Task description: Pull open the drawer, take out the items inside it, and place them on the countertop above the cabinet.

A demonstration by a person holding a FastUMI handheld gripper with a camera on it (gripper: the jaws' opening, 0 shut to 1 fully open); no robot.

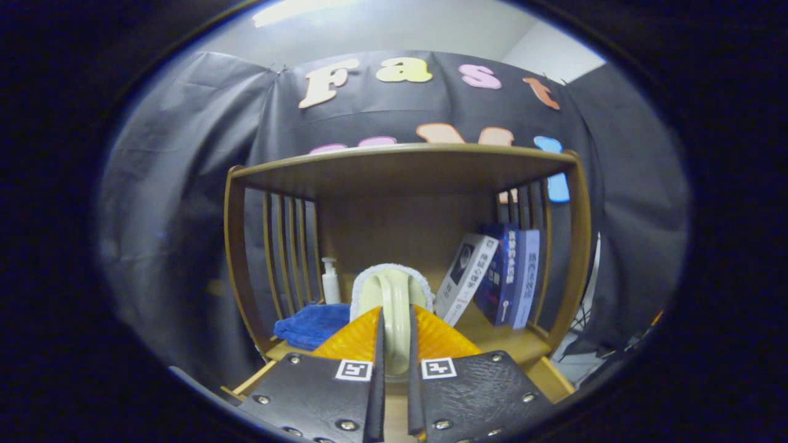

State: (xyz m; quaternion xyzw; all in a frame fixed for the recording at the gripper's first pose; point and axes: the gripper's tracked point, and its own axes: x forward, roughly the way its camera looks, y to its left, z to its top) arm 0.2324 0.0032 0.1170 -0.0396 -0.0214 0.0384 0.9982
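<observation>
Tool (394,344) clamped on brush handle (394,295); book titles (510,271) unreadable.

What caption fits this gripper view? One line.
Gripper shut on pale-handled white-fringed brush, held before wooden shelf with blue cloth.

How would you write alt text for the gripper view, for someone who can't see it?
The tongs grip the pale handle of a brush, held up before a wooden shelf unit. On the shelf behind lie a blue cloth, a pump bottle and leaning books.
</observation>
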